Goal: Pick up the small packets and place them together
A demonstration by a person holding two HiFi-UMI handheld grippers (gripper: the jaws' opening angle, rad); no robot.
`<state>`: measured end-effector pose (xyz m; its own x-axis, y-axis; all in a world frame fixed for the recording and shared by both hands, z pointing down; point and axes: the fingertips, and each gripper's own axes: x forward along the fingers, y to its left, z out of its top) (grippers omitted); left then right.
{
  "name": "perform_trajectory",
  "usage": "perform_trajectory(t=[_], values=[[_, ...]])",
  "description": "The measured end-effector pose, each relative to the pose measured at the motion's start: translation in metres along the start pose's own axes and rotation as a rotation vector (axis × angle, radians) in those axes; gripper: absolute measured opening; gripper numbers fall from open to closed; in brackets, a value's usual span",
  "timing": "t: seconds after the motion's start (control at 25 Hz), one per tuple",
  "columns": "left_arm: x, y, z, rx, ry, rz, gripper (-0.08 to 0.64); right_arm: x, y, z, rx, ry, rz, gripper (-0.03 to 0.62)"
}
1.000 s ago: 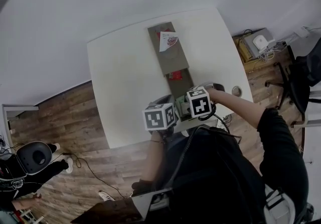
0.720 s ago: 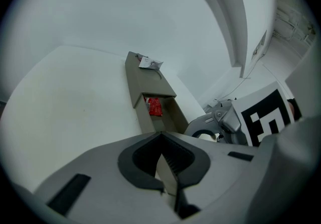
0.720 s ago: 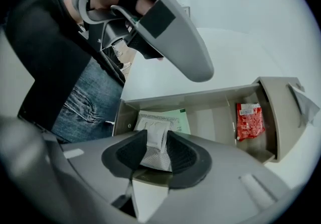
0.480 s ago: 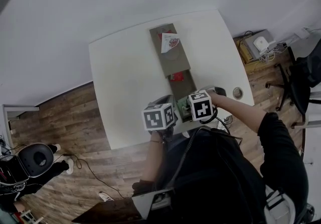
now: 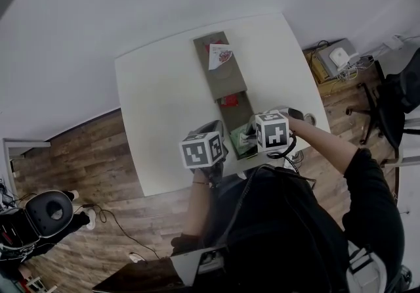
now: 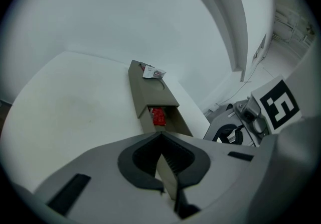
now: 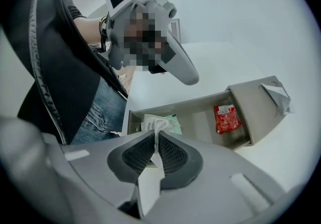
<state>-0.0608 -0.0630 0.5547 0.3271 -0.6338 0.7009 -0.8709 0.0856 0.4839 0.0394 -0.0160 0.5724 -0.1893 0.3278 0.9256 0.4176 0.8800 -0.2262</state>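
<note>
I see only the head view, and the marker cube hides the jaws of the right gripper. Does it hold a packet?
Observer: Yes. The right gripper has just been closing its jaws, and they pinch a white packet by its edge.
Operator: And the other one?
Observer: The left gripper is shut, with nothing between its jaws.
Operator: I see something green between the cubes. What is it?
Observer: More packets, white and green, lying in the near end of the tray.

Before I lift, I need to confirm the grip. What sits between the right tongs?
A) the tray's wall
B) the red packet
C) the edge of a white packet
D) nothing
C: the right tongs, which have just been closing, pinch the thin edge of a white packet at the near end of the tray, while the red packet lies untouched farther along.
</note>
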Motion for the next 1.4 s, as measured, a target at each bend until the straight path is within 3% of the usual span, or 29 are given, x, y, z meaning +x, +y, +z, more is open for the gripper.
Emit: perform_trajectory(t=[0.6,0.92,1.4], values=[[0.010,-0.026,0.021,0.052,-0.009,-0.046,-0.003,-0.089,-0.120,0.009,0.114,-0.138,-0.278,0.028],[0.011,-0.037,0.034,0.086,-0.009,-0.052,-0.003,-0.091,-0.166,0.019,0.136,-0.130,-0.314,0.028],[0.021,-0.028,0.033,0.062,0.025,-0.041,-0.004,-0.069,-0.214,0.038,0.193,-0.147,-0.323,0.028]])
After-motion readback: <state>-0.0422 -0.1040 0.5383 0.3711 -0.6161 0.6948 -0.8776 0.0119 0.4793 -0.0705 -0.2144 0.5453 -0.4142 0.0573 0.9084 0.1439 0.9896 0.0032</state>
